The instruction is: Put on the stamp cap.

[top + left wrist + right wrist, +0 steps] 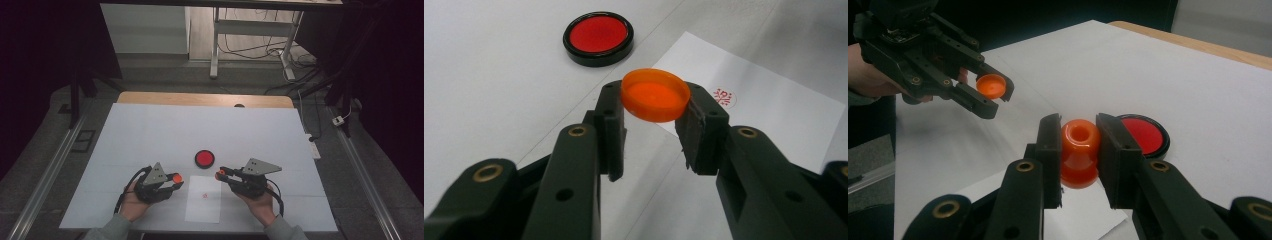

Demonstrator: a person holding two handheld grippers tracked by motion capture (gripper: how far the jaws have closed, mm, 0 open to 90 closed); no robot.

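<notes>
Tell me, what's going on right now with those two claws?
Left gripper shut on orange cap. Right gripper shut on orange stamp. Both above paper. Nothing between.

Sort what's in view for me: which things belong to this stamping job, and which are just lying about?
In the job: orange cap in left gripper; orange stamp in right gripper; red ink pad; stamped paper.

Lying about: floor cables; white power strip.

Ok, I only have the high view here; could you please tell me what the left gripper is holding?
Observer: The left gripper is shut on a shallow orange cap, pinched across its rim.
Operator: Thank you, and the right one, please?
Observer: The right gripper clamps an orange stamp by its waisted body; the end facing its camera has a round hole.
</notes>
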